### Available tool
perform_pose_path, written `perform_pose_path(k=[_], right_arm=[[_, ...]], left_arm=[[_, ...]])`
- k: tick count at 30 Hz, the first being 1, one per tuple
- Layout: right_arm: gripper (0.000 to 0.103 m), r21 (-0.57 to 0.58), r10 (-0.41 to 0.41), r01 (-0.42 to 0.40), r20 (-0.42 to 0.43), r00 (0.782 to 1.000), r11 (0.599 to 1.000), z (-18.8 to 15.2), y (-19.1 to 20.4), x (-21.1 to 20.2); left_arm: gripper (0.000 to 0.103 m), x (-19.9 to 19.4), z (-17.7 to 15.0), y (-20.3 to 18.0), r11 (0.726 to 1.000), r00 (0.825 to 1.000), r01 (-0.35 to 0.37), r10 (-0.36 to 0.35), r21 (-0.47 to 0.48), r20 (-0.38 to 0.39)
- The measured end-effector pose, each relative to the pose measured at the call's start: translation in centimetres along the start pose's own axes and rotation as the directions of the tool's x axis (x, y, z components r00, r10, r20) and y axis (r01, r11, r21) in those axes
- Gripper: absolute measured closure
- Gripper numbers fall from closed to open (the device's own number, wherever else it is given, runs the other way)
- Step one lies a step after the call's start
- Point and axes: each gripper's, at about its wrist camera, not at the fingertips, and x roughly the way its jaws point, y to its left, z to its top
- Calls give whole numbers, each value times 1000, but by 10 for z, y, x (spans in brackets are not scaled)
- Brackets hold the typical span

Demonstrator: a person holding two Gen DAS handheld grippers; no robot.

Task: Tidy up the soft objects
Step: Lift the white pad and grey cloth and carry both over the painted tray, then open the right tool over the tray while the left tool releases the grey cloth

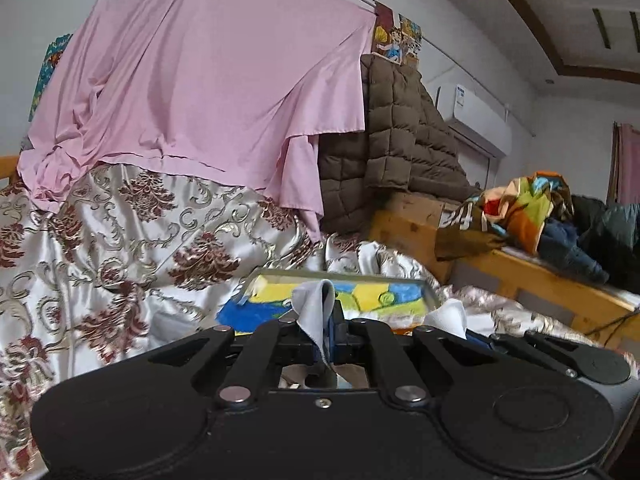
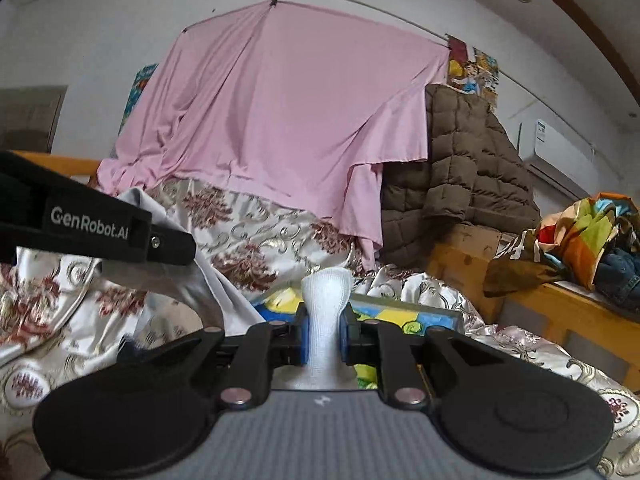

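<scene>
My left gripper [image 1: 326, 334] is shut on a thin grey cloth [image 1: 314, 310], a fold of which sticks up between the blue pads. In the right wrist view that gripper [image 2: 176, 248] comes in from the left, with the grey cloth [image 2: 212, 292] hanging below it. My right gripper [image 2: 324, 334] is shut on a white sock [image 2: 326, 300] that stands upright between its pads. From the left wrist view the sock [image 1: 448, 318] shows just to the right, above the right gripper's black body [image 1: 560, 356]. Both grippers are held above the bed, side by side.
A floral satin bedspread [image 1: 120, 240] covers the bed, with a colourful framed picture [image 1: 376, 296] lying on it. A pink sheet [image 1: 208, 80] and a brown quilted jacket [image 1: 400, 132] hang behind. To the right, clothes [image 1: 540, 212] are piled on a wooden frame [image 1: 540, 276].
</scene>
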Motion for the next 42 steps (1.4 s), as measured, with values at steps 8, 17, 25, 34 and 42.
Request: perform_pose_path(k=[8, 17, 25, 34, 42], right_arm=[[87, 101, -49, 48, 12, 999, 994, 5, -46, 50], [87, 247, -88, 95, -40, 995, 964, -6, -105, 109], [87, 338, -98, 137, -132, 986, 931, -27, -141, 155], [87, 415, -37, 139, -244, 969, 899, -41, -166, 191], [77, 479, 25, 118, -281, 959, 870, -52, -180, 204]], left_arm=[[99, 54, 31, -17, 999, 999, 5, -7, 36, 32], [98, 136, 34, -37, 998, 1000, 26, -25, 51, -10], [97, 199, 19, -54, 997, 997, 32, -27, 64, -77], [97, 247, 3, -59, 1000, 986, 7, -3, 24, -168], [94, 280, -1, -58, 998, 969, -24, 10, -54, -248]])
